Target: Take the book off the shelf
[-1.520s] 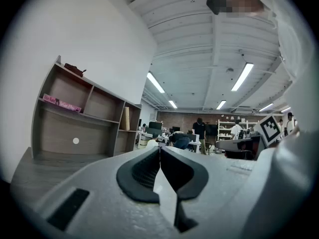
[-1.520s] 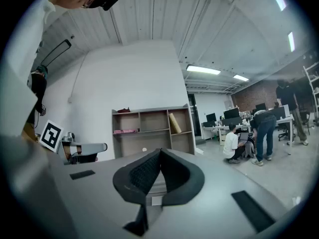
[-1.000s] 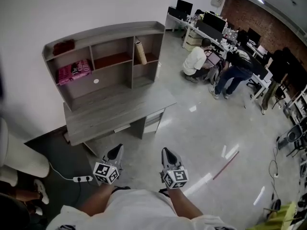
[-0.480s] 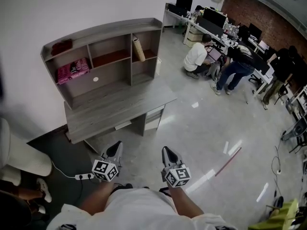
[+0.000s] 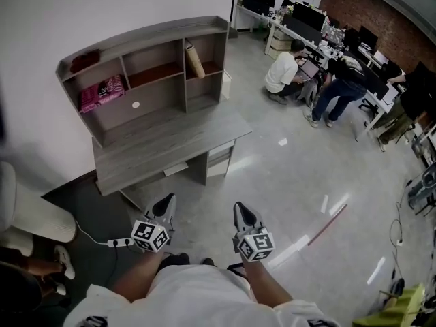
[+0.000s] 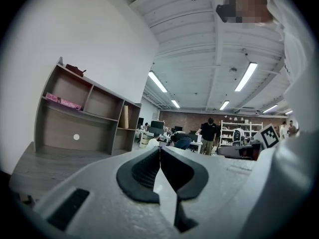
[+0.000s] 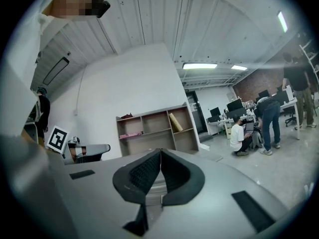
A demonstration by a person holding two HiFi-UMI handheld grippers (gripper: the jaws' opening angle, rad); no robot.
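A pink book (image 5: 102, 92) lies flat in the left compartment of the grey shelf unit (image 5: 146, 39), which stands on a desk (image 5: 170, 152) against the white wall. The book shows small in the left gripper view (image 6: 62, 101) and the right gripper view (image 7: 133, 135). Both grippers hang low over the floor, well short of the desk. My left gripper (image 5: 165, 203) is shut with nothing in it, its pads (image 6: 149, 166) meeting. My right gripper (image 5: 240, 210) is also shut and empty, with its pads (image 7: 172, 171) pressed together.
A brown roll (image 5: 194, 60) leans in the shelf's right compartment and a dark red thing (image 5: 87, 61) lies on top. A power strip (image 5: 117, 242) and a thin rod (image 5: 327, 223) lie on the floor. People (image 5: 283, 70) work at desks at the back right.
The view has shifted a little, and both grippers sit slightly lower in the picture. They stay shut and empty. The book has not moved.
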